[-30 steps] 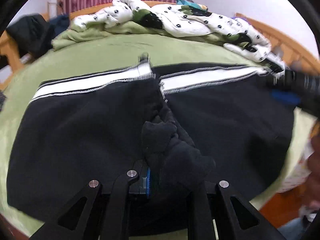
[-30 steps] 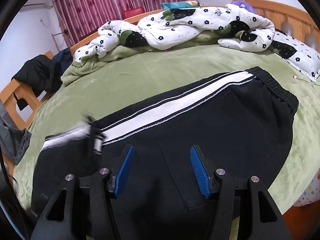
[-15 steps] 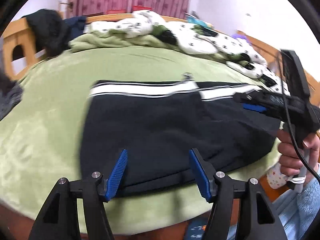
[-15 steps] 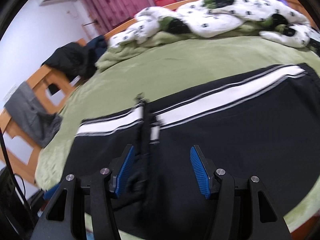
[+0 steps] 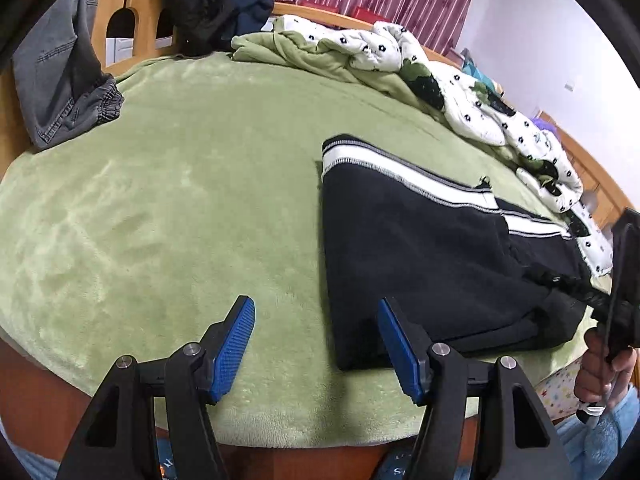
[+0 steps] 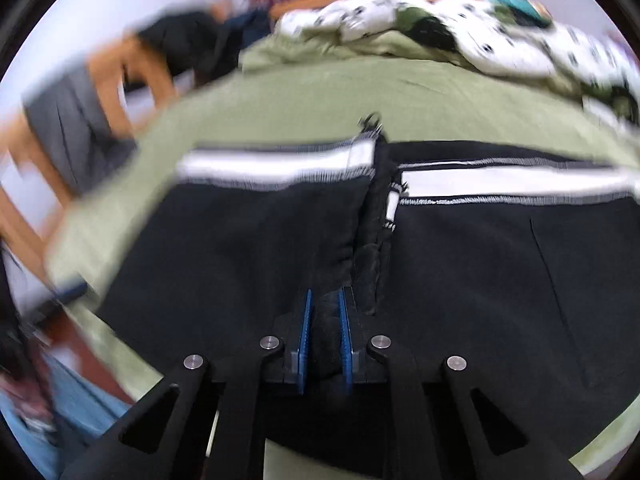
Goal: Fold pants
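Observation:
Black pants (image 5: 432, 248) with a white side stripe lie folded on the green bed, right of centre in the left wrist view. My left gripper (image 5: 316, 344) is open and empty, above the blanket just left of the pants' near corner. In the right wrist view, which is blurred, my right gripper (image 6: 324, 324) is shut on a bunched fold of the black pants (image 6: 240, 248) where the two folded parts meet. The right gripper also shows at the right edge of the left wrist view (image 5: 616, 280).
A green blanket (image 5: 180, 200) covers the bed. A white spotted quilt (image 5: 460, 92) is heaped at the far side. Grey jeans (image 5: 68, 92) hang over the wooden bed frame (image 5: 128, 16) at the left. The bed's near edge is just under my left gripper.
My left gripper let go of the pants, opened and swung left off them. My right gripper moved left to the middle fold and shut on the fabric.

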The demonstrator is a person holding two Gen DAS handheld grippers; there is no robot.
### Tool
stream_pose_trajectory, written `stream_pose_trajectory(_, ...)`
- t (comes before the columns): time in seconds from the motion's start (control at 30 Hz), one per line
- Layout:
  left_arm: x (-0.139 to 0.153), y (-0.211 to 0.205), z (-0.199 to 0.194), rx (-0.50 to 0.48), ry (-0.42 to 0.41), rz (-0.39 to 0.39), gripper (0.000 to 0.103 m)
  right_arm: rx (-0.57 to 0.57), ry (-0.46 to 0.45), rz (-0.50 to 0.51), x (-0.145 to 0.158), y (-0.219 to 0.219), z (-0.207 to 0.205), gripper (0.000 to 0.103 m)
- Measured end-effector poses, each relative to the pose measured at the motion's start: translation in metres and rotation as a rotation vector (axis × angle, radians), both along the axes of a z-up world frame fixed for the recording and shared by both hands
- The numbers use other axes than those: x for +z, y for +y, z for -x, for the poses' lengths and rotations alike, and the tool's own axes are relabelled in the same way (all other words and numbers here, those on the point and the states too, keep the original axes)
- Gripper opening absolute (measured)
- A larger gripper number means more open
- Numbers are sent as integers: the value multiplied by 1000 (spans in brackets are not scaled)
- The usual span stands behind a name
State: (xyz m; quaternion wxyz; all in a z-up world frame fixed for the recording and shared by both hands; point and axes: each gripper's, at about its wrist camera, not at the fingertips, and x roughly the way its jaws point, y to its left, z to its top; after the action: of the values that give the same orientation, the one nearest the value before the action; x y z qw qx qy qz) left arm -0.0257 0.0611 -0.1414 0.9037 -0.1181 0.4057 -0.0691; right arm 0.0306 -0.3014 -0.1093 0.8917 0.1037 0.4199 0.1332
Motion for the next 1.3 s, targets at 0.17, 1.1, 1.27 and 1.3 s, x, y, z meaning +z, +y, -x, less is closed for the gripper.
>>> stream_pose_trajectory(0.17, -7, 3, -1, -24, 23, 23, 62, 9, 29, -9, -1, -1, 23, 12)
stream_pose_trajectory(1.1, -32, 29, -11, -54, 109, 146, 62, -98, -45, 75, 2, 7, -35, 6)
stream_pose_trajectory(1.27, -20, 12, -3, -189, 60, 81, 62, -157, 8, 148, -9, -3, -38, 0)
stream_pose_trajectory(1.3, -19, 6, -2, -220, 58, 44, 62, -163, 47, 146, -18, -4, -41, 0)
